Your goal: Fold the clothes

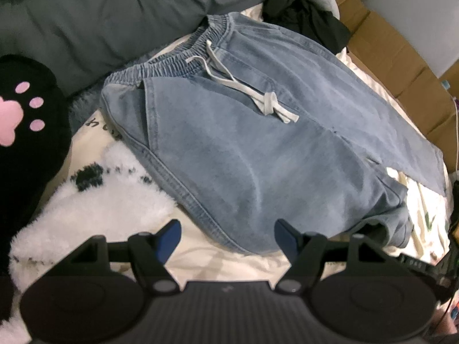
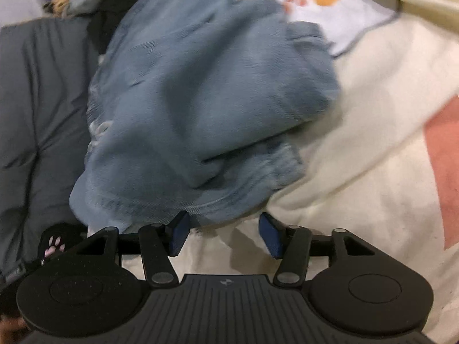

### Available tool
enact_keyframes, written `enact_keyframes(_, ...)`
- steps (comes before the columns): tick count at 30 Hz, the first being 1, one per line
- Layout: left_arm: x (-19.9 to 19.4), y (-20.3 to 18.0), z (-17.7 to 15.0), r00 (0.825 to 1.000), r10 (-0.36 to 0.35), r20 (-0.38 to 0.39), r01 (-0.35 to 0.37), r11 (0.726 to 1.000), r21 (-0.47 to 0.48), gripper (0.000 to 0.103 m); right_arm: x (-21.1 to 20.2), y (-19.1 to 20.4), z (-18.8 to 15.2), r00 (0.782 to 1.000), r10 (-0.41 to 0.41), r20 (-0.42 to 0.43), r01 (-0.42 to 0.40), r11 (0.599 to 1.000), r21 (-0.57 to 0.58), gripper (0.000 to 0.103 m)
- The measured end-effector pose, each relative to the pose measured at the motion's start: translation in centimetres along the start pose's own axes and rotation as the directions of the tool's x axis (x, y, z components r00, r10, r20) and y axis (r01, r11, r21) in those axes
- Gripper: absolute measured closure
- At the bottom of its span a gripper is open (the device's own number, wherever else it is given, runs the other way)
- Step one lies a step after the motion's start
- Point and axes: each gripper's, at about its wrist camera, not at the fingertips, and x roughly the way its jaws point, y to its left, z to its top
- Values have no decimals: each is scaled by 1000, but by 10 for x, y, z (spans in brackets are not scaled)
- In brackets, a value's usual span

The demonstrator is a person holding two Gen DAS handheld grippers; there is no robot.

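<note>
The left gripper (image 1: 226, 233) is held released, its blue pads spread wide with nothing between them, poised just above the near hem edge of the denim shorts (image 1: 258, 132). The right gripper (image 2: 223, 235) is likewise spread and empty, its pads set at the near edge of the same garment, where bare cream bedding (image 2: 358, 157) is seen between them. The shorts are laid on that bedding, with the elastic waistband (image 1: 183, 54) at the far left and a white drawstring (image 1: 249, 91) knotted on the front. In the left wrist view the garment appears mostly flat, with one leg stretched to the far right and the near leg bunched at its lower end. In the blurred right wrist view a thick flap of denim is seen lying doubled over the lower layer, so a partial fold may be present, though its extent cannot be settled. A neat folded bundle is not shown. A gray cushion (image 1: 100, 14), a black paw-print item (image 1: 25, 109) and a fluffy white throw (image 1: 94, 200) are seen on the left. Dark clothing (image 1: 304, 17) is heaped at the far edge.
</note>
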Motion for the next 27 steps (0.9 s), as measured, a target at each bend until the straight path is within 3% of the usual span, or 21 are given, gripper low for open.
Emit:
enact_keyframes(6, 3, 0, -2, 1000, 0, -6, 0, 1000, 0, 29, -16, -14, 3, 994, 17, 107, -28, 995, 98, 45)
enact_keyframes(10, 6, -1, -2, 1000, -3, -3, 3, 1000, 1, 29, -23, -20, 4, 989, 14, 150, -34, 991, 131, 56)
enact_keyframes(14, 9, -1, -2, 1000, -2, 0, 2, 1000, 3, 29, -19, -38, 1, 976, 51, 212, -115, 946, 304, 56)
enact_keyframes(19, 14, 3, -2, 1000, 1, -2, -1, 1000, -20, 29, -3, -30, -1, 981, 34, 191, -88, 956, 279, 56)
enact_keyframes(20, 14, 4, -2, 1000, 3, -2, -3, 1000, -25, 29, -1, -28, 1, 984, 36, 175, -84, 959, 272, 66)
enact_keyframes(21, 15, 5, -2, 1000, 4, -1, -5, 1000, -30, 29, -1, -28, 4, 987, 36, 158, -77, 961, 265, 86)
enact_keyframes(22, 16, 6, -2, 1000, 7, 1, -6, 999, -36, 29, -2, -29, 7, 989, 31, 142, -67, 964, 259, 93)
enact_keyframes(24, 17, 7, -3, 1000, 4, 11, -3, 999, -51, 29, -9, -32, 11, 993, 18, 118, -47, 968, 245, 95)
enact_keyframes(27, 18, 7, -3, 999, -6, 32, 9, 998, -66, 29, -39, -33, 14, 989, -18, 149, -15, 975, 220, 96)
